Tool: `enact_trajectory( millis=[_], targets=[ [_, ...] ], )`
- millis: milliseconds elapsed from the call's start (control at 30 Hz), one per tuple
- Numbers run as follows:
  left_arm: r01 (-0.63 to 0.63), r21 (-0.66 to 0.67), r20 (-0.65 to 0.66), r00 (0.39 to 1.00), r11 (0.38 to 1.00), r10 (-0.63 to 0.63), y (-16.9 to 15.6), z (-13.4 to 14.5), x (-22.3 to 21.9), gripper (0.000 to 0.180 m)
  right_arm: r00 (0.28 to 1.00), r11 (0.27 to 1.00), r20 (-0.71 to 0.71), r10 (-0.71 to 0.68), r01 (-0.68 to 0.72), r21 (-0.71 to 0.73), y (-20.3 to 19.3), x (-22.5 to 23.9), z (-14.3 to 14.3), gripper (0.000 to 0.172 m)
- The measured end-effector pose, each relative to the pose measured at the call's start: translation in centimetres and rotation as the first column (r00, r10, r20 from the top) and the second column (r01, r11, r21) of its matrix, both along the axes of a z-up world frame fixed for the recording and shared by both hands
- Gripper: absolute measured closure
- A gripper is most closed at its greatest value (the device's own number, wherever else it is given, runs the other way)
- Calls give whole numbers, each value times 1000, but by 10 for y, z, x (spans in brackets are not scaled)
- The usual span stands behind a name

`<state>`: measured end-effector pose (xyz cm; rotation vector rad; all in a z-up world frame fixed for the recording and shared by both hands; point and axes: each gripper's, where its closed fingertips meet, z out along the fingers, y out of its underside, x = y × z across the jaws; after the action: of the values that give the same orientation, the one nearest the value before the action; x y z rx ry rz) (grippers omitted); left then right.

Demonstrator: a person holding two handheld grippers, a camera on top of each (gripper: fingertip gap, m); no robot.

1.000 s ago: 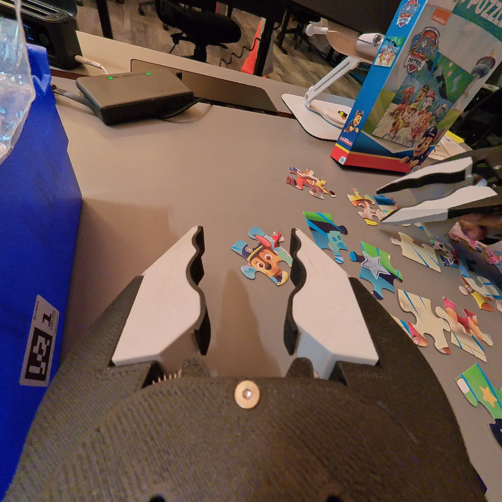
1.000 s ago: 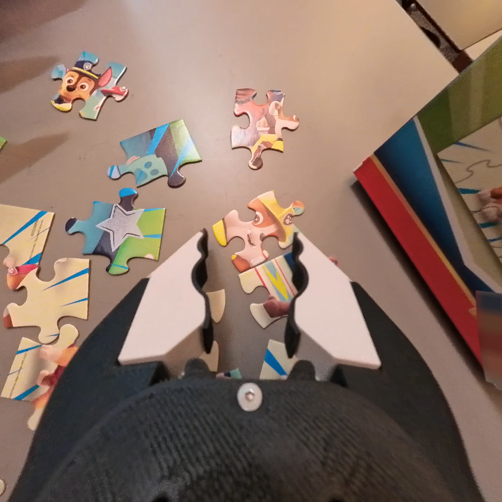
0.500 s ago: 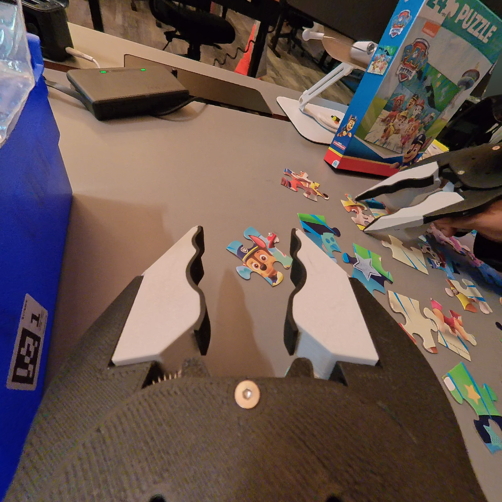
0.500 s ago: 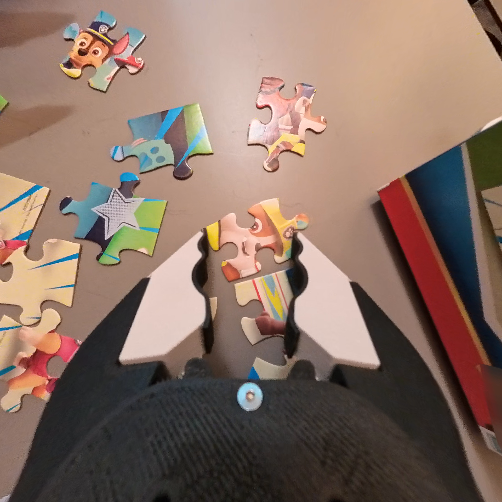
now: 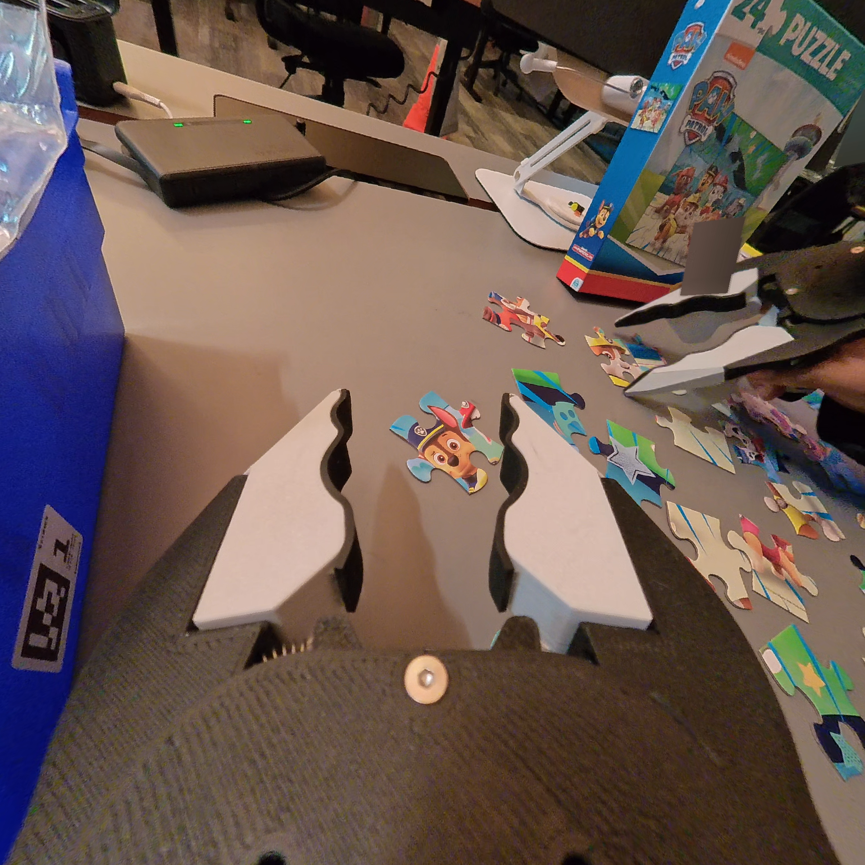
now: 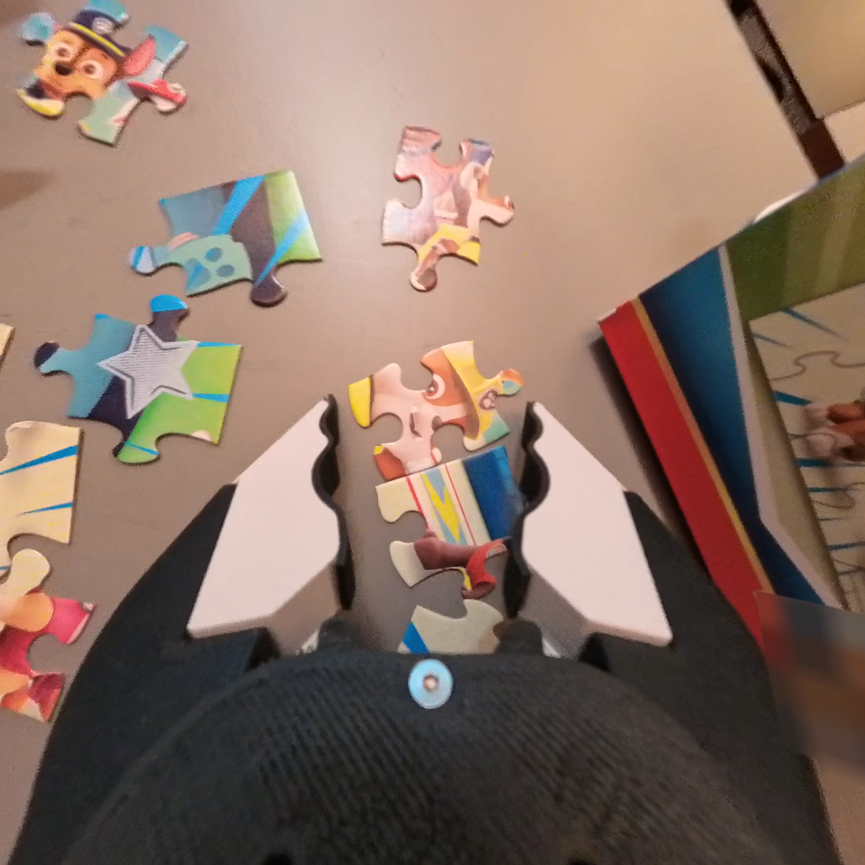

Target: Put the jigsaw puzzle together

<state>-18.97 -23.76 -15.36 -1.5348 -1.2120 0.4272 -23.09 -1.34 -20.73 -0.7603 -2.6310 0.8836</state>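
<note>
— Where can you pass on the left side?

— From your left gripper (image 5: 423, 402), the table (image 5: 290, 299) lies bare from 10 to 1 o'clock. The blue bin (image 5: 42, 327) walls off 9 o'clock, and the black box (image 5: 220, 154) with its cables sits far off at 11.

— And to the right?

— Loose puzzle pieces (image 5: 632, 461) crowd 2 to 4 o'clock, and your right gripper (image 5: 625, 358) hangs over them at 2.

— Around the right gripper?

— Its jaws stand wide over a dog-face piece (image 6: 433, 407) and a striped piece (image 6: 449, 496). The puzzle box (image 6: 702, 398) blocks 3 o'clock; bare table shows at 1 o'clock.
</note>
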Motion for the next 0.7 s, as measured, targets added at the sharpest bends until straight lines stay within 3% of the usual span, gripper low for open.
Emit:
enact_trajectory(
  millis=[67,167,533,700],
  targets=[
    [-1,-1,-1,1000,1000,1,0,0,0,118,998,998,69,3,2,-62,-4,2,-3,92],
    [-2,2,-1,1000,1000,2,0,0,0,118,998,998,53,30,-27,-58,-8,5,-2,111],
    [-3,2,-3,1000,1000,3,0,0,0,118,993,993,59,104,-101,-60,-23,36,-1,112],
    [-2,4,-2,1000,1000,2,0,0,0,118,990,986,39,132,-127,-108,-34,41,12,112]
  ],
)
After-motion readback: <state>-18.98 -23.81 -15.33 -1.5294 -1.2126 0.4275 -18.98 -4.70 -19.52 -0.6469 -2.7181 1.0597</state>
